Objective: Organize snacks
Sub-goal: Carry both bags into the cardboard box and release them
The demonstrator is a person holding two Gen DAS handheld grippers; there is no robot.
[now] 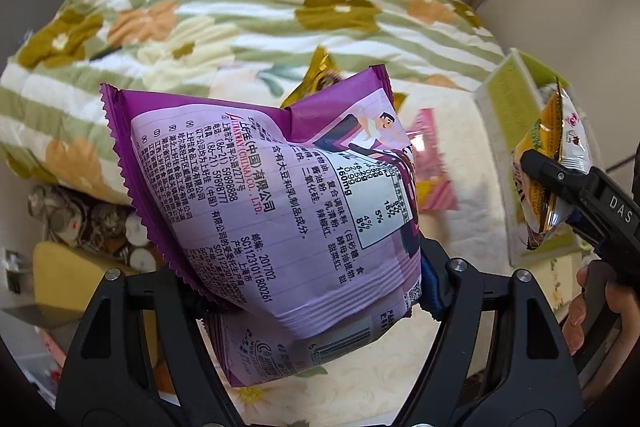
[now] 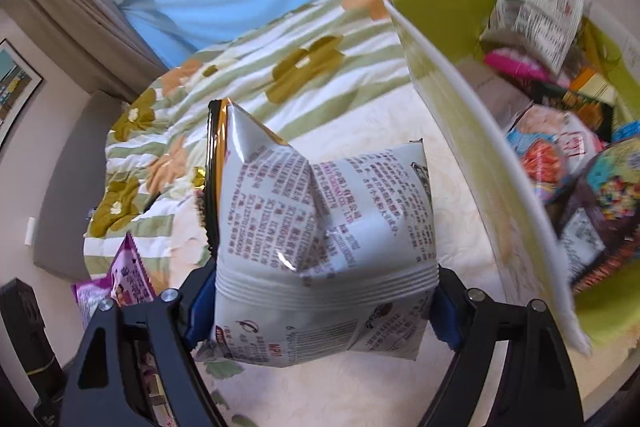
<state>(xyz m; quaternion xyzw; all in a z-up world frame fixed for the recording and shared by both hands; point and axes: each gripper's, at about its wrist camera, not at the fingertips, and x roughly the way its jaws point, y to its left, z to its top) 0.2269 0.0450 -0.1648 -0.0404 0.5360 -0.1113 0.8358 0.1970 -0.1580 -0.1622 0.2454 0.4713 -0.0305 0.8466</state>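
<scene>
Purple snack packet is filling the centre of the left wrist view, and your left gripper is pinching it low down, jaws pressing into its sides. Right of it, your right gripper is squeezing a silver-white packet the same way, above the pale bedcover. Further right, the green bin is sitting already crowded with snacks. You are risking crushed contents, or a slick foil bag sliding out while you are carrying it over the rim. Both bags are hiding the fingertips, and a gold wrapper behind the purple one is showing only in part
</scene>
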